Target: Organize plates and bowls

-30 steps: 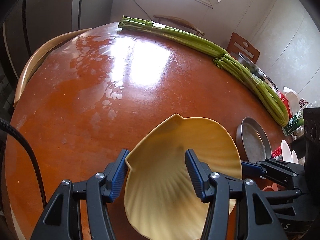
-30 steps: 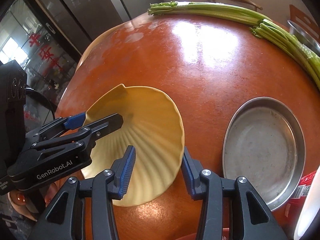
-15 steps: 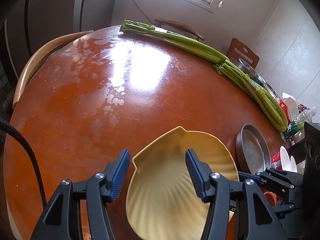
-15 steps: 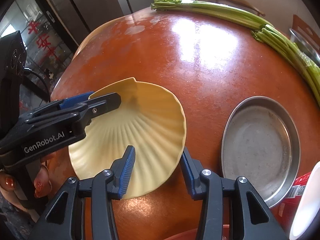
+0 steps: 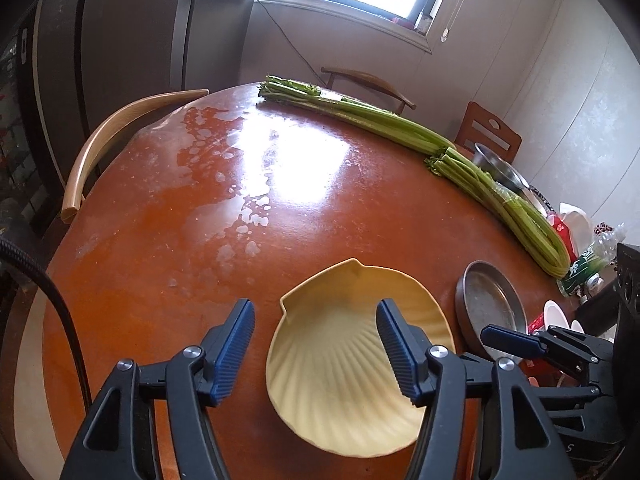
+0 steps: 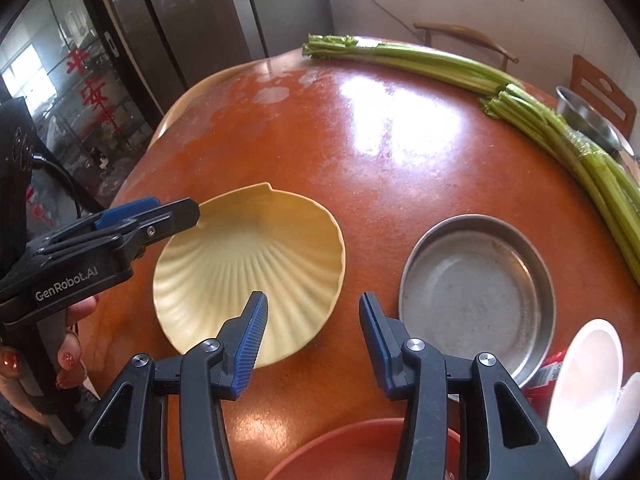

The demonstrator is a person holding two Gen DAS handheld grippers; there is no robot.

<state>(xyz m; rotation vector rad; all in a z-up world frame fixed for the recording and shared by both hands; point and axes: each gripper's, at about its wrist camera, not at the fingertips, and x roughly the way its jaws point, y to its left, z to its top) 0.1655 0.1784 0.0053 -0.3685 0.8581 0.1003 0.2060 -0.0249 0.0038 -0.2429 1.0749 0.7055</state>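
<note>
A yellow shell-shaped plate (image 5: 348, 364) (image 6: 248, 268) lies flat on the round red-brown table (image 5: 248, 184). My left gripper (image 5: 316, 344) is open and hovers above the plate's near side without touching it; it shows from the side in the right wrist view (image 6: 160, 216). My right gripper (image 6: 310, 336) is open above the plate's near right edge, apart from it; its fingers (image 5: 508, 342) show in the left wrist view. A round metal pan (image 6: 476, 292) (image 5: 492, 304) sits just right of the plate.
Two celery bunches (image 5: 400, 128) (image 6: 520, 104) lie along the far and right side. White dishes (image 6: 588, 384) and an orange-red bowl rim (image 6: 360, 452) sit at the near right edge. A metal bowl (image 6: 588, 120) stands behind the celery. Chairs (image 5: 104, 136) ring the table.
The yellow plate went from tilted up between the grippers to lying flat on the table. Both grippers have drawn back and up from it.
</note>
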